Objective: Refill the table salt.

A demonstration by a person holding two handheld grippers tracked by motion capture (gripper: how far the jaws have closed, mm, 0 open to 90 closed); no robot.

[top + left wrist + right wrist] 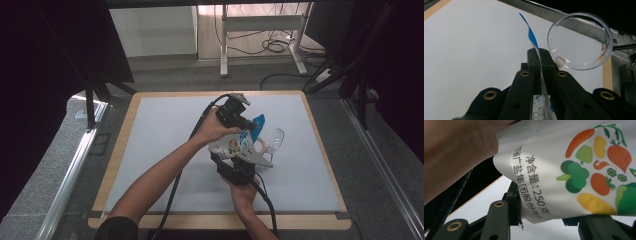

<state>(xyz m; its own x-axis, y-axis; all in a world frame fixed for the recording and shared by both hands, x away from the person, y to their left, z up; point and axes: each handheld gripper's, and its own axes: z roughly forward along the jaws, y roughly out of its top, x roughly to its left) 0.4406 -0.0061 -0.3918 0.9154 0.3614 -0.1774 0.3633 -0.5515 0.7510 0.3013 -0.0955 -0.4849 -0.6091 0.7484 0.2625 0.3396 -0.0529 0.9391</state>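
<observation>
A white bag [234, 143] printed with vegetables [596, 170] and black text is held above the middle of the table between both grippers. My left gripper [540, 58] is shut on the bag's thin blue-striped top edge [532, 37], which sticks up between the jaws. In the high view the left gripper [244, 121] is at the bag's far end and my right gripper [237, 159] at its near end. The right gripper [549, 218] is shut on the bag's lower body, whose film bulges over the jaws. A person's hand [456, 152] lies close on the left.
A round clear plastic lid [579, 41] with a small tab lies on the white table mat [165, 145] just right of the bag, also visible as the lid [274, 140]. The mat has a wooden border [116, 150]. Desk legs and cables stand beyond the table.
</observation>
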